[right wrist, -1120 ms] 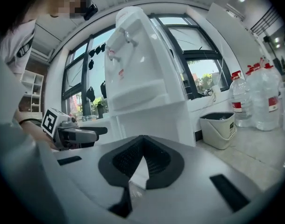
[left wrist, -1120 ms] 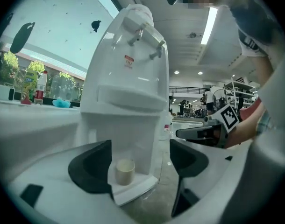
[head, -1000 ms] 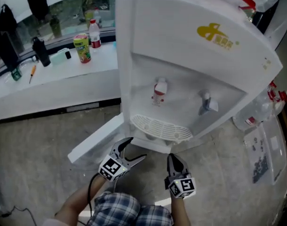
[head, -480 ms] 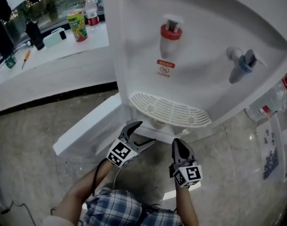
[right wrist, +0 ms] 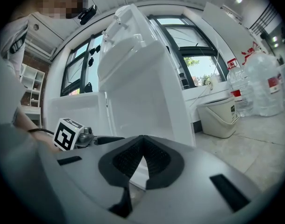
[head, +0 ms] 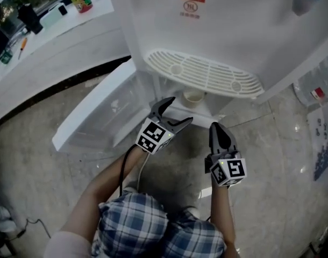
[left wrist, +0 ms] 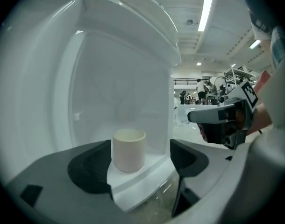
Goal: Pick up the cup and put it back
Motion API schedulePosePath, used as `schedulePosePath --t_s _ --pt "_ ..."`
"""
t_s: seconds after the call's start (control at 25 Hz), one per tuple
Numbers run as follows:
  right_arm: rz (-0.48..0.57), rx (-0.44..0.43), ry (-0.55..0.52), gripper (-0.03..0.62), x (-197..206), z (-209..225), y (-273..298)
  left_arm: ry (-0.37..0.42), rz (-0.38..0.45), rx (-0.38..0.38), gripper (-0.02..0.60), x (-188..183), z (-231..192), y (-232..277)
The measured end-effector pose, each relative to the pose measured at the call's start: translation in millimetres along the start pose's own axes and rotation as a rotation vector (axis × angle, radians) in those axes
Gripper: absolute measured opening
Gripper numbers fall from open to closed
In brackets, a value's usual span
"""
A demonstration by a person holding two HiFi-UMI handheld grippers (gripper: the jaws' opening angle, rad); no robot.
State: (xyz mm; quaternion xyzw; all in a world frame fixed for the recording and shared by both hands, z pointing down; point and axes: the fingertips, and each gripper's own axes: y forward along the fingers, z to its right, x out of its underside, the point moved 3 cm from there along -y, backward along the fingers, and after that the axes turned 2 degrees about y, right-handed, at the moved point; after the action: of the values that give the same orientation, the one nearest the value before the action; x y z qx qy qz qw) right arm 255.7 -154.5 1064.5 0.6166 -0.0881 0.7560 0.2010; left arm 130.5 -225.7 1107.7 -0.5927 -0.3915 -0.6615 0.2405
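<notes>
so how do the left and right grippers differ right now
The left gripper has its jaws apart; the right gripper has its jaws together. The left gripper lines up on the cup, which stands ahead of its jaws, untouched; the right gripper faces no cup. Both hold nothing and point toward the dispenser.

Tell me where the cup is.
Centre of the head view: the cup stands on the dispenser's lower shelf under the drip tray, just ahead of the left tool's open jaws.
</notes>
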Motion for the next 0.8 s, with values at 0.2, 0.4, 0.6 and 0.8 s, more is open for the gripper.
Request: schedulePosePath --t_s 0.2,0.4,0.6,0.8 --pt "-0.011 0.002 0.006 0.017 8.2 -3.6 0.4 0.009 -0.011 -0.029 0.391 10.2 -3.0 16.8" --pt "-0.014 -0.003 0.029 0.017 13.6 -6.5 3.4 -0.010 -0.038 -0.023 0.407 20.8 -10.3 45.1" --pt "-0.005 -0.029 0.048 0.017 17.0 -9.8 4.3 0.033 -0.074 -0.056 0.420 26.4 -18.9 68.1" --pt "-0.016 -0.022 0.049 0.017 20.4 -6.3 4.6 0.023 -0.068 -0.085 0.420 30.5 -27.8 83.5"
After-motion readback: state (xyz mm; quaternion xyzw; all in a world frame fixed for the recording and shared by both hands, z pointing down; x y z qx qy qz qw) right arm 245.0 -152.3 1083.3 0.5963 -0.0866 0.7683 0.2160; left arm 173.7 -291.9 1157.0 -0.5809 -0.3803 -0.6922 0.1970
